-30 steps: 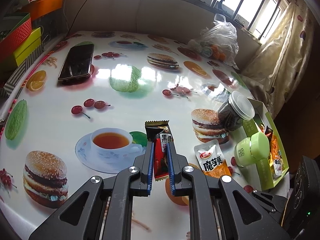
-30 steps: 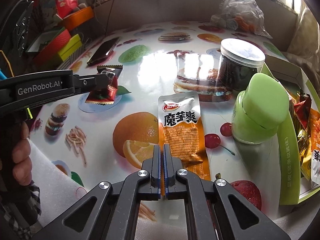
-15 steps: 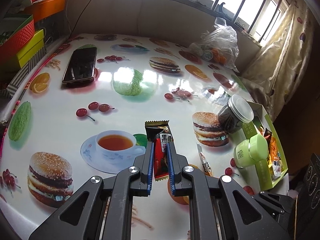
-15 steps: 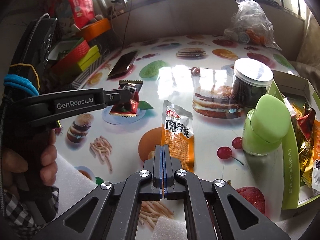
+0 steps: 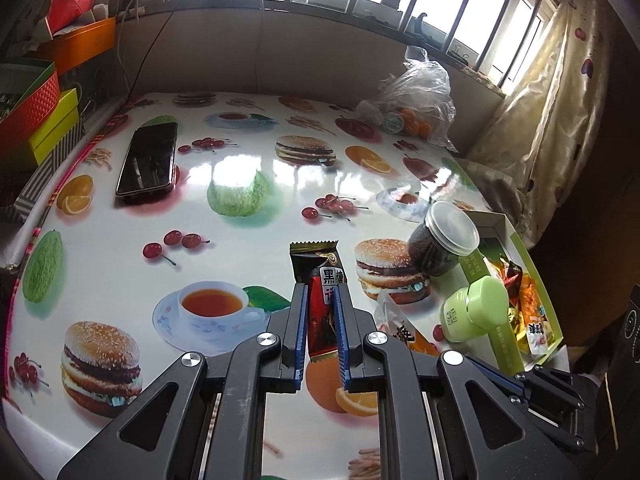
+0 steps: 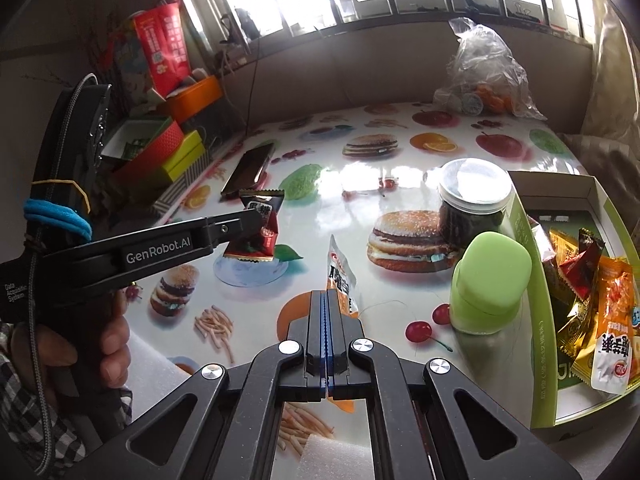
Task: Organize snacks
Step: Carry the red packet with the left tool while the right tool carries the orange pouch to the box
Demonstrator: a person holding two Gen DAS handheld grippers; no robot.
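My left gripper [image 5: 320, 292] is shut on a red and black candy packet [image 5: 320, 280], held above the printed tablecloth; the right wrist view shows this gripper [image 6: 260, 220] and the candy packet [image 6: 258, 226] from the side. My right gripper [image 6: 325, 294] is shut on the lower end of an orange and white snack packet [image 6: 340, 276], which stands edge-on, lifted off the table. The same orange packet [image 5: 396, 324] shows to the right of my left fingers. A green-rimmed box [image 6: 524, 248] at the right holds several snack packets.
A green bottle [image 6: 488, 280] and a dark jar with a clear lid [image 6: 472, 200] stand against the box's left wall. A phone [image 5: 148, 160] lies far left, a plastic bag [image 5: 412, 108] at the back. Coloured boxes [image 6: 168, 148] line the left edge.
My right gripper has risen with the orange packet, which lay flat on the table and now hangs edge-on. The left gripper has lifted a little with the candy packet.
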